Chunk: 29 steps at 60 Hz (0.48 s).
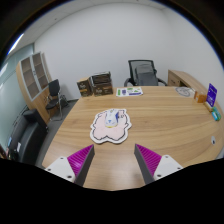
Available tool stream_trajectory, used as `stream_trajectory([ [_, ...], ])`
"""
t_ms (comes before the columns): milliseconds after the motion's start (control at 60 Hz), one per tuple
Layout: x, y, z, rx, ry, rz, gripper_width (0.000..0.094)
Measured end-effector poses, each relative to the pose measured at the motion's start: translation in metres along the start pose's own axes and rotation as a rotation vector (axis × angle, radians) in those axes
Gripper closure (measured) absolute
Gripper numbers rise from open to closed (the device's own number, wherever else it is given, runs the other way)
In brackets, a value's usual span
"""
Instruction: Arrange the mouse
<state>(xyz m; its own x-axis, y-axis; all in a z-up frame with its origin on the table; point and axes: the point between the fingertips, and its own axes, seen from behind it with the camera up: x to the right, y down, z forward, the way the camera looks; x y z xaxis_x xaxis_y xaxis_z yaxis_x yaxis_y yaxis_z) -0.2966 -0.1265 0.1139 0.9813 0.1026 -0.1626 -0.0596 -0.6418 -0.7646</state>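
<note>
A white mouse (113, 120) lies on a pale, cartoon-shaped mouse pad (105, 131) in the middle of a wooden table (150, 118). My gripper (112, 160) is open and empty, its two magenta pads (78, 160) spread wide. The mouse and its pad lie just ahead of the fingertips, apart from them and roughly centred between them.
A black office chair (145, 72) stands at the table's far side, another (53, 97) to the left. A wooden cabinet (34, 82) lines the left wall. Small items (128, 92) sit at the far edge; a purple box (211, 95) and a bowl (184, 92) sit at the right.
</note>
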Motion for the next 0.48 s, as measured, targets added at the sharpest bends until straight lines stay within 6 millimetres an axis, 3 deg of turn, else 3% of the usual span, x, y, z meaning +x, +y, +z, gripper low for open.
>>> stream_trajectory([
  [150,0.006,0.040,-0.078,0.008,-0.044,-0.012,0.0105],
  [217,0.008,0.054,-0.104,0.013,-0.068,-0.007,0.0104],
  [350,0.018,0.069,-0.143,0.031,-0.077,-0.017,0.0105],
  [483,0.027,0.071,-0.165,0.053,-0.085,-0.008,0.0107],
])
